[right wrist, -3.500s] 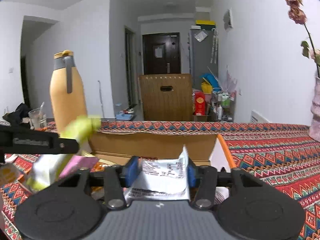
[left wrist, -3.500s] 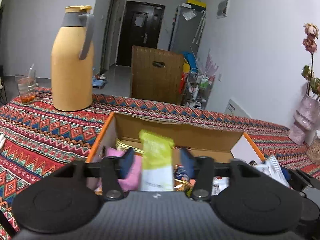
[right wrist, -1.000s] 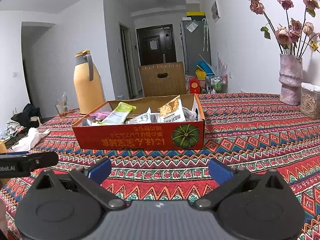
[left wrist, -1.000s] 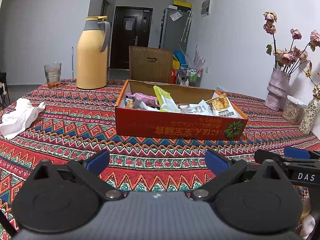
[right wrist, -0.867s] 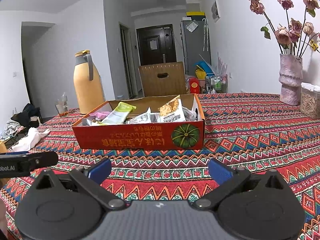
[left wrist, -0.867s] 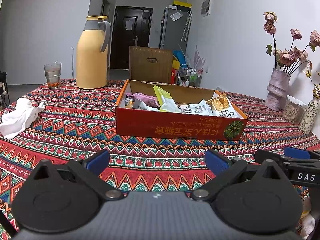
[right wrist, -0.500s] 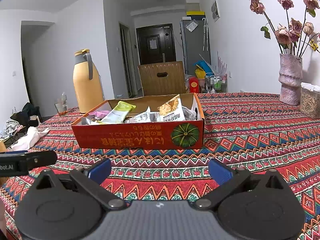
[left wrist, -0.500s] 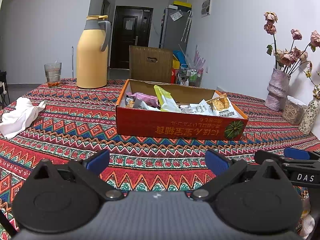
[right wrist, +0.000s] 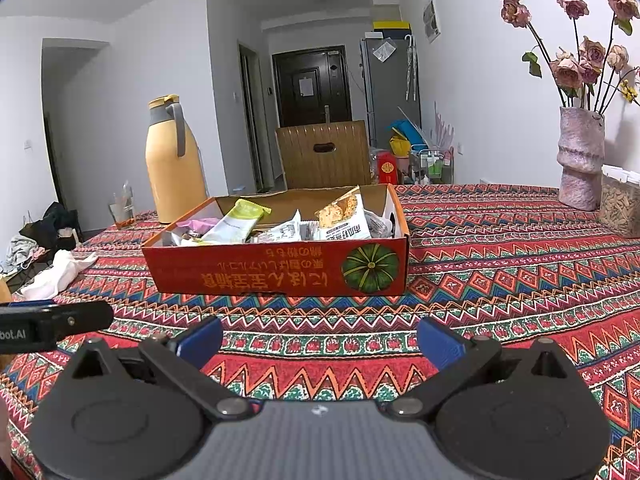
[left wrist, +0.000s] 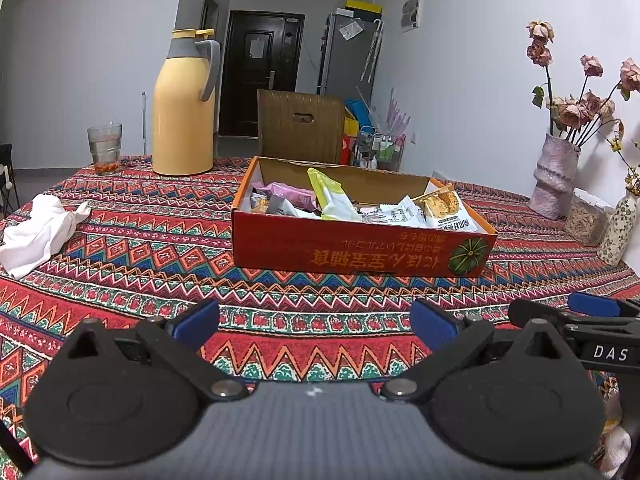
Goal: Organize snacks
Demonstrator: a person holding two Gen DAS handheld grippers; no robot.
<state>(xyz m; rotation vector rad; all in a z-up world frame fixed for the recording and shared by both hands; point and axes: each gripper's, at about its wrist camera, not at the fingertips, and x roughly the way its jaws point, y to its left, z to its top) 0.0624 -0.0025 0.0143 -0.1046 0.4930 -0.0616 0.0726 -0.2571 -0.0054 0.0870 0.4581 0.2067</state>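
Your patterned tablecloth (left wrist: 152,240) fills both views, and on it the red snack box (left wrist: 360,246) sits ahead of your grippers, its packets piled so the lower ones are hidden beneath the green packet (left wrist: 332,196) and the cracker packet (right wrist: 344,216). Your left gripper (left wrist: 314,326) and right gripper (right wrist: 320,338) are both spread wide and empty, low over the cloth, just as half a second ago. Seconds earlier each pinched a packet over the box; those packets now lie inside.

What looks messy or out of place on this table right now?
The white cloth lies crumpled on the tablecloth, left of the red box. The snack packets inside sit jumbled, some poking above the rim.
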